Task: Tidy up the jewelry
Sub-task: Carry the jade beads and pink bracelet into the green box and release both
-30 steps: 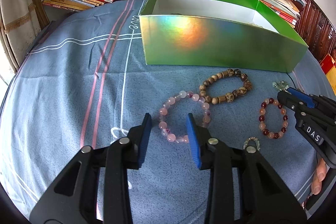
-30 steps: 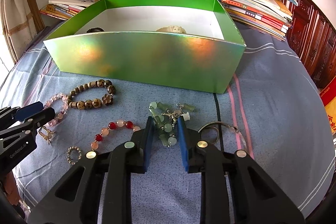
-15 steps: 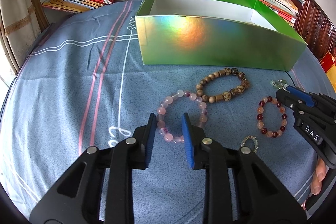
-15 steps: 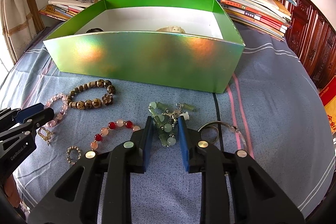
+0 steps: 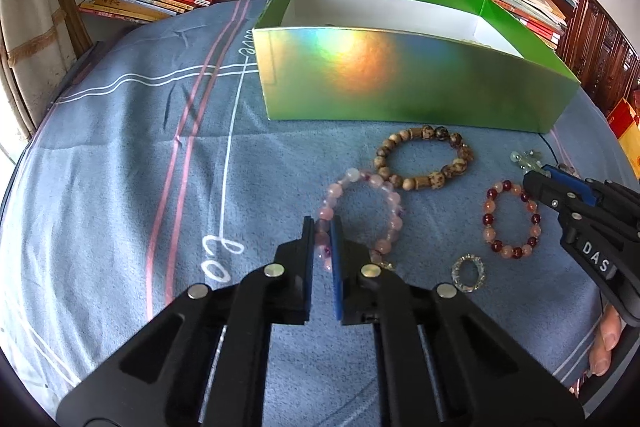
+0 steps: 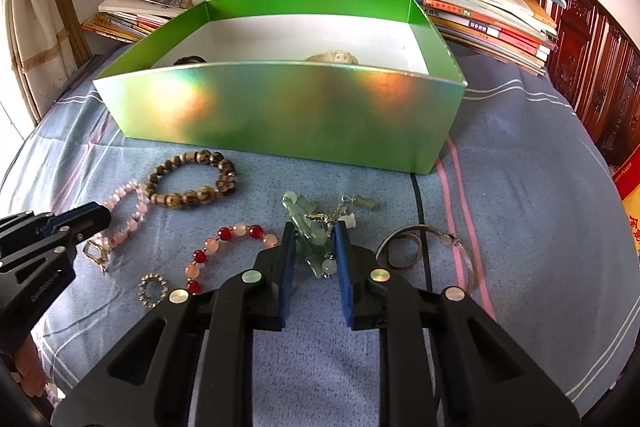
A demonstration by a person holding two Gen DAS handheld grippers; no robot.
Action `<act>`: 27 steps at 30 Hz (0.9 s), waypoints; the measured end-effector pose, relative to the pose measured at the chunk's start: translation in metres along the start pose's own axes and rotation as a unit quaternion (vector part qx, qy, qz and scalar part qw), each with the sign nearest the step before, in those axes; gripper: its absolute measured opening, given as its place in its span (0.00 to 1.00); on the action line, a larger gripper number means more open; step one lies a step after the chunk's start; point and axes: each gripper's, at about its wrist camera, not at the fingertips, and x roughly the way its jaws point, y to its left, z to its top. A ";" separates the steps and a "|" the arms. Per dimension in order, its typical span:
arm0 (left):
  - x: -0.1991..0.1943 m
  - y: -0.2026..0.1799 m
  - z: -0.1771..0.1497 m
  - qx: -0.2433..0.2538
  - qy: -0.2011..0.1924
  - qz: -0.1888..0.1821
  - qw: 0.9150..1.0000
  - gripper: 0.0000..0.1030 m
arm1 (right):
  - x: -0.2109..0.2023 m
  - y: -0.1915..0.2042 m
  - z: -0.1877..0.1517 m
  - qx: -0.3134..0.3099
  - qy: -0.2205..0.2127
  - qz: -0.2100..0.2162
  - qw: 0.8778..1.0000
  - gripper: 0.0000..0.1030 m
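My left tool (image 5: 322,227) angles steeply down at the blue striped cloth (image 5: 120,163), its blue-padded fingers pressed together on the near side of the pink bracelet (image 5: 360,211), pinching a couple of its cloudy, glassy round beads. My right tool (image 6: 314,233) tilts down the same way, and its jaws are closing around the pale green jade piece (image 6: 316,239), a tangle of smooth oblong stones and silvery links lying between the pads; I cannot tell whether they press on it. Beyond the pink loop, touching it, lies the wooden bracelet (image 5: 424,163), mottled brown beads, some round and some barrel-shaped. Near it sits the red-and-peach bracelet (image 5: 510,219), glossy dark red beads alternating with milky ones, and just beside that a small sparkly ring (image 5: 468,273). To the right of my right tool, thin metal hoops (image 6: 424,251) lie flat on the cloth. Behind everything stands the green box (image 6: 280,115), open-topped, its front wall shiny with rainbow glare, white inside. A few fingertips (image 5: 604,343) show under the right tool's black handle.
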 end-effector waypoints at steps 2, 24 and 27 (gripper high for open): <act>-0.002 0.000 -0.001 0.001 0.000 0.000 1.000 0.08 | -0.005 0.000 0.001 0.001 -0.004 0.005 1.000 0.11; -0.045 0.004 0.006 -0.003 -0.039 -0.009 0.999 0.08 | -0.007 -0.009 0.008 -0.006 0.006 -0.003 1.000 0.34; -0.040 0.005 0.006 -0.004 -0.035 -0.007 0.999 0.08 | 0.001 -0.004 0.009 -0.014 0.007 -0.010 1.000 0.39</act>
